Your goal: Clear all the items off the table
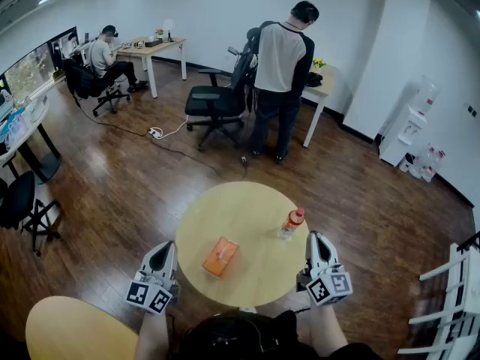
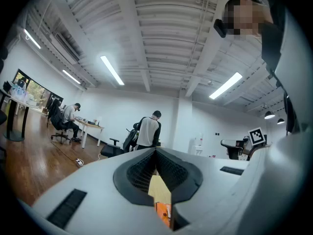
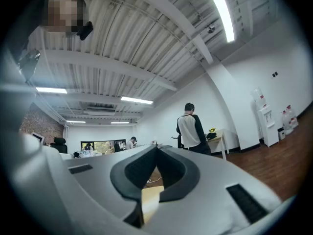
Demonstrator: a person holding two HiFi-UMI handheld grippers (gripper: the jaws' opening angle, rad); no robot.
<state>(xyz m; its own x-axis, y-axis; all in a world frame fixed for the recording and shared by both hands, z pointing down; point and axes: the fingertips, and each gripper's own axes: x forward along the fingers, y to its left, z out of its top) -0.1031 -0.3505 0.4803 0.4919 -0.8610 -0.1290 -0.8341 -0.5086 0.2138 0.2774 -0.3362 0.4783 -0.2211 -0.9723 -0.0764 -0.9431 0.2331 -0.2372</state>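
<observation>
Left gripper [image 1: 163, 250] and right gripper [image 1: 316, 240]: jaws closed, nothing held. Orange flat packet [image 1: 220, 256] lies just right of the left one, long axis running diagonally away. Upright red-capped clear plastic bottle [image 1: 291, 222] sits nearer the right.

I'm on a dark wood floor [image 1: 112, 193] with white walls [image 1: 217, 6] and a window [image 1: 30, 70] at far left. One person [image 1: 103, 55] sits at a desk [image 1: 154, 49] there; another person [image 1: 283, 66] stands between a black chair [image 1: 214, 103] and a second desk [image 1: 324, 88]. Strip lights [image 2: 111, 70] line the ribbed ceiling [image 2: 161, 33], and a water dispenser [image 1: 409, 130] stands by the right wall.
</observation>
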